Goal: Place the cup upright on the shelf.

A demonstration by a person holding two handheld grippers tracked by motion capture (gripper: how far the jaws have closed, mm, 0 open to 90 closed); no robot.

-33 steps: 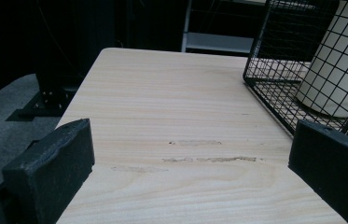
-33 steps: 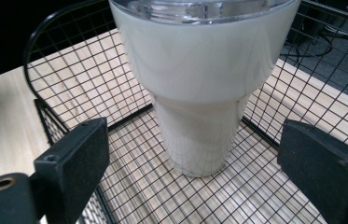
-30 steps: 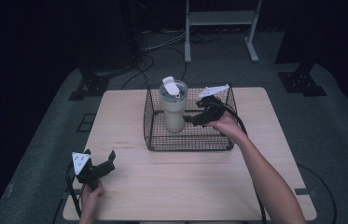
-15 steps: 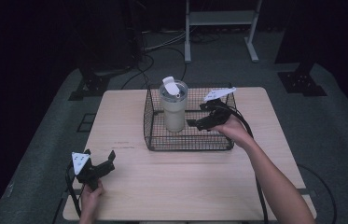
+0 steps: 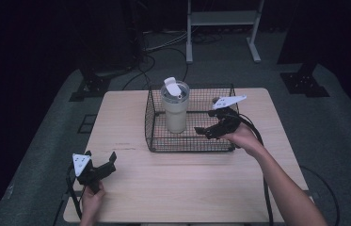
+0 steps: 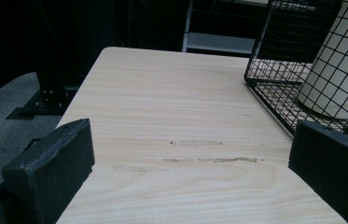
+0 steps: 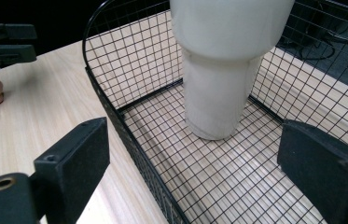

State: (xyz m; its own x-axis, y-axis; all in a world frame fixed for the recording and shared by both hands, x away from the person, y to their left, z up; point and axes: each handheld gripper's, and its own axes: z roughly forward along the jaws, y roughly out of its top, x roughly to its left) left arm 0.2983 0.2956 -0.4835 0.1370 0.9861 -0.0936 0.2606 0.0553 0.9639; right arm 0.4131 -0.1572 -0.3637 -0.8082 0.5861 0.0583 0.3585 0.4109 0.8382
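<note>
A cream tumbler (image 5: pixel 175 106) with a flip lid stands upright in the back left of a black wire basket (image 5: pixel 189 141). My right gripper (image 5: pixel 204 131) hovers open over the basket's front right, a short way from the tumbler, nothing between its fingers. In the right gripper view the tumbler (image 7: pixel 223 60) rises ahead between the wide-apart jaws of that gripper (image 7: pixel 199 168), over the basket's rim (image 7: pixel 115 116). My left gripper (image 5: pixel 100 156) is open and empty above the table's front left corner. Ahead of its gripper (image 6: pixel 190 163), the left gripper view has the basket (image 6: pixel 274 102) and tumbler (image 6: pixel 339 70) at the right.
The pale wooden table (image 5: pixel 131 117) is bare to the left and in front of the basket. A cable trails from each gripper. Dark floor, stand feet (image 5: pixel 300 80) and a white frame (image 5: pixel 220 19) lie beyond the far edge.
My right gripper has drawn back from the tumbler toward the basket's front right. The tumbler stays upright in place. The left gripper has not moved.
</note>
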